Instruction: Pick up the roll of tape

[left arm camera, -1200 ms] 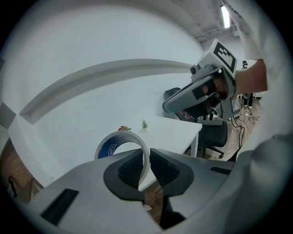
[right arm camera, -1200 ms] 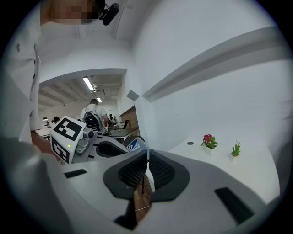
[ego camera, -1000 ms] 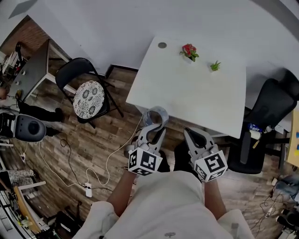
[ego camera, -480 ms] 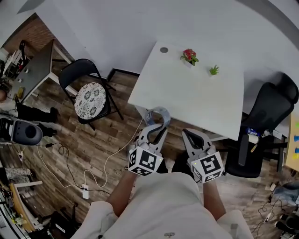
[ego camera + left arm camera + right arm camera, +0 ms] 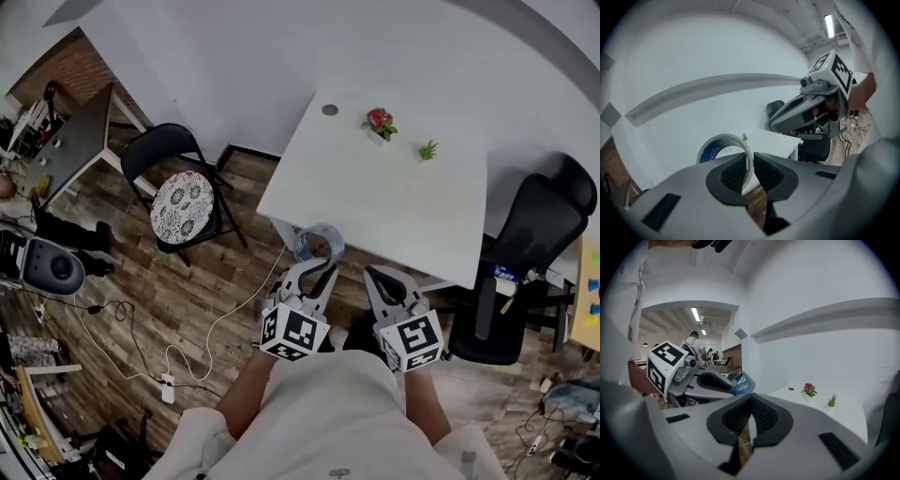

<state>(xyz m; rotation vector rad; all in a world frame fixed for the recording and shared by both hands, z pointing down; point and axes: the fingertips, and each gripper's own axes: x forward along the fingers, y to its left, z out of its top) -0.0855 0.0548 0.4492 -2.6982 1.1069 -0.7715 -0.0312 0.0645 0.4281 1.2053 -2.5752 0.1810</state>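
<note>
The roll of tape [image 5: 318,240] is a grey ring with a blue inner face, held in the air in front of the white table [image 5: 375,197]. My left gripper [image 5: 313,266] is shut on the ring's wall, with one pad inside and one outside. In the left gripper view the roll [image 5: 723,137] stands up from the left gripper [image 5: 749,168]. My right gripper [image 5: 380,277] hovers just to the right with its jaws shut on nothing. In the right gripper view the pads of the right gripper [image 5: 751,416] meet, and the blue roll [image 5: 742,384] shows to the left.
A red flower pot [image 5: 379,120] and a small green plant [image 5: 427,150] stand at the table's far side. A black folding chair [image 5: 181,202] with a patterned cushion is on the left and a black office chair [image 5: 539,234] on the right. Cables [image 5: 141,319] lie on the wooden floor.
My left gripper has risen a little, still holding the tape roll. The right gripper stays beside it, about where it was.
</note>
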